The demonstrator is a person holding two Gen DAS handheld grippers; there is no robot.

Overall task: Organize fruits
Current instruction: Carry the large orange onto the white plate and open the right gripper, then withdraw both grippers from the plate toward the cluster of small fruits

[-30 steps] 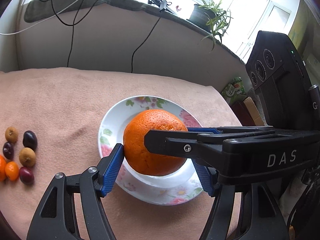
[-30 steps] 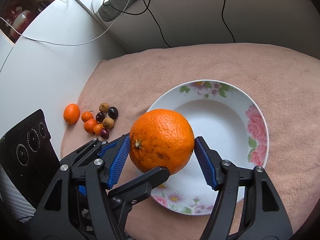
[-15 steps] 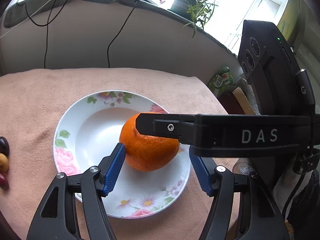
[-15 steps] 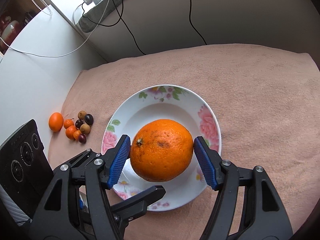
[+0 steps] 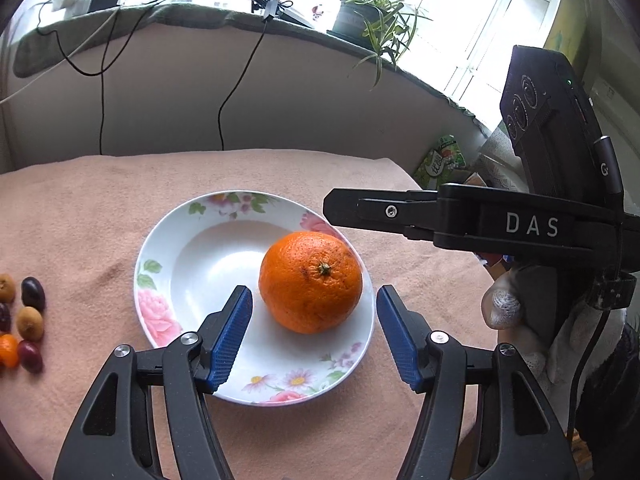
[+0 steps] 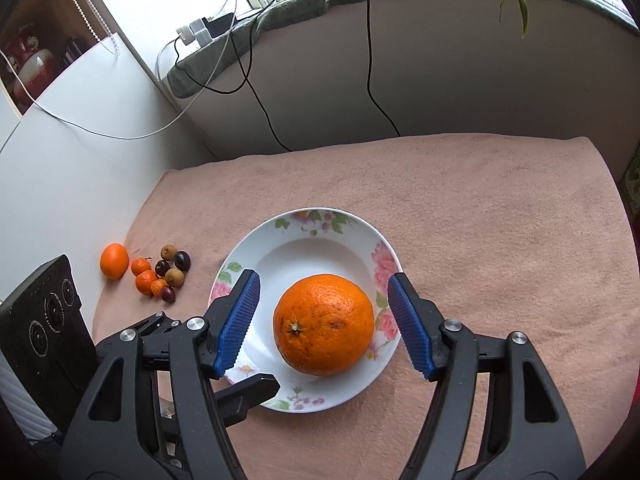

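Observation:
A big orange [image 5: 310,282] [image 6: 323,325] rests in the white flowered plate [image 5: 208,264] [image 6: 304,256], toward its near right side, stem scar showing. My left gripper [image 5: 313,292] straddles the orange from the near side; its jaws are opening and both blue pads stand clear of the peel. My right gripper [image 6: 324,280] is open too, a pad on each side of the orange with a gap to it. One black finger [image 5: 360,212] of the right gripper crosses above the plate in the left wrist view.
A cluster of small fruits [image 6: 160,276] [image 5: 24,320] and a small orange [image 6: 114,260] lie on the pink cloth [image 6: 480,220] left of the plate. A white wall stands at the left, a sill with cables [image 6: 372,60] and a plant [image 5: 372,20] behind. A gloved finger [image 5: 500,308] shows at the right.
The orange came down from the air into the plate. The right pads, shut on it before, now stand off it; the left pad no longer touches it. Both grippers drew back.

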